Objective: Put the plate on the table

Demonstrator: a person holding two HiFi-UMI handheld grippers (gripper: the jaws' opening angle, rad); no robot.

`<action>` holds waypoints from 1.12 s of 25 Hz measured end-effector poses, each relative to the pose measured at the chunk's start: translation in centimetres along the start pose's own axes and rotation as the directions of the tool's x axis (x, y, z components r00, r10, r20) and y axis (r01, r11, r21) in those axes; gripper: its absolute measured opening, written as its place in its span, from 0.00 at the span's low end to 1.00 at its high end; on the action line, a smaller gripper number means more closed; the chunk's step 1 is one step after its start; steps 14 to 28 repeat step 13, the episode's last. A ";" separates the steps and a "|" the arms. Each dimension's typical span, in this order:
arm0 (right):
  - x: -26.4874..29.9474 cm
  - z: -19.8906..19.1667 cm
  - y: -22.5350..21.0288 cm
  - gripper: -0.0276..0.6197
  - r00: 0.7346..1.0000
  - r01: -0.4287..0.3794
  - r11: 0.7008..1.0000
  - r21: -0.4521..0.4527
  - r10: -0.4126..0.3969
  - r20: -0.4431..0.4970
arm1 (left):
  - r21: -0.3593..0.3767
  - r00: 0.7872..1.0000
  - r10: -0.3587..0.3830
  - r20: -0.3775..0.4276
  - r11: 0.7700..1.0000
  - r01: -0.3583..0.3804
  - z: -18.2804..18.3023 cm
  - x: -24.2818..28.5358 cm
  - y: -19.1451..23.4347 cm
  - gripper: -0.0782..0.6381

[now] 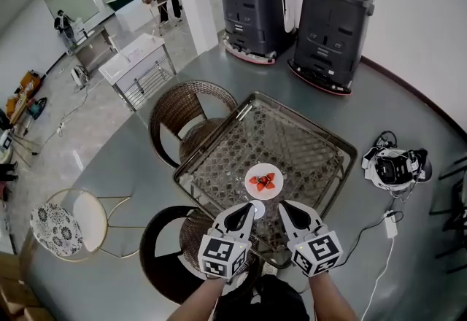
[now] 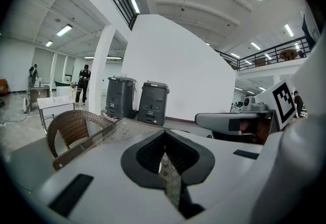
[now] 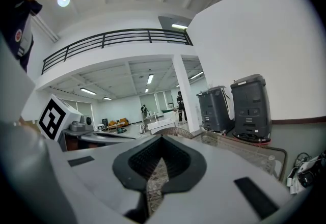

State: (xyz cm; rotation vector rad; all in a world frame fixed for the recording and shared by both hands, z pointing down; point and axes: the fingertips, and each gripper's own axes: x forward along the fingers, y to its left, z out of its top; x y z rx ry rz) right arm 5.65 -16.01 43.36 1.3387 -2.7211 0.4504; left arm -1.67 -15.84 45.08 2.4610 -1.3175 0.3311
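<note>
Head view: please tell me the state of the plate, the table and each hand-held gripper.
plate: lying flat on the table, holding red pieces, not gripped.
table: upright, bearing the plate.
left hand-held gripper: jaws together, not on the plate.
right hand-held gripper: jaws together, not on the plate.

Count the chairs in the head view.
3. A brown wicker chair at the table's far-left side, a dark-framed chair at its near-left corner, a gold-framed chair apart at left. Others may be hidden.
</note>
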 end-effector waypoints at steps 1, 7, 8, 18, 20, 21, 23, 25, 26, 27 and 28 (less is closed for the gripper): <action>0.0 0.1 0.0 0.05 1.000 0.000 1.000 -0.001 0.000 0.002 | 0.001 1.000 0.000 0.001 1.000 0.000 0.0 0.0 0.0 0.12; 0.2 0.3 0.2 0.05 1.000 0.000 1.000 -0.003 0.000 0.008 | -0.005 1.000 -0.006 0.004 1.000 0.006 0.0 -0.1 0.1 0.12; 0.2 0.2 0.2 0.05 1.000 0.000 1.000 -0.004 0.000 0.009 | -0.006 1.000 -0.007 0.005 1.000 0.007 0.0 -0.1 0.1 0.12; 0.4 0.0 0.4 0.05 1.000 -0.003 1.000 -0.010 0.003 0.009 | -0.014 1.000 -0.005 0.010 1.000 0.006 -0.2 0.0 0.3 0.12; 0.4 0.0 0.4 0.05 1.000 -0.003 1.000 -0.010 0.003 0.009 | -0.014 1.000 -0.005 0.010 1.000 0.006 -0.2 0.0 0.3 0.12; 0.4 0.0 0.4 0.05 1.000 -0.003 1.000 -0.010 0.003 0.009 | -0.014 1.000 -0.005 0.010 1.000 0.006 -0.2 0.0 0.3 0.12; 0.4 0.0 0.4 0.05 1.000 -0.003 1.000 -0.010 0.003 0.009 | -0.014 1.000 -0.005 0.010 1.000 0.006 -0.2 0.0 0.3 0.12; 0.4 0.0 0.4 0.05 1.000 -0.003 1.000 -0.010 0.003 0.009 | -0.014 1.000 -0.005 0.010 1.000 0.006 -0.2 0.0 0.3 0.12; 0.4 0.0 0.4 0.05 1.000 -0.003 1.000 -0.010 0.003 0.009 | -0.014 1.000 -0.005 0.010 1.000 0.006 -0.2 0.0 0.3 0.12; 0.4 0.0 0.4 0.05 1.000 -0.003 1.000 -0.010 0.003 0.009 | -0.014 1.000 -0.005 0.010 1.000 0.006 -0.2 0.0 0.3 0.12; 0.4 0.0 0.4 0.05 1.000 -0.003 1.000 -0.010 0.003 0.009 | -0.014 1.000 -0.005 0.010 1.000 0.006 -0.2 0.0 0.3 0.12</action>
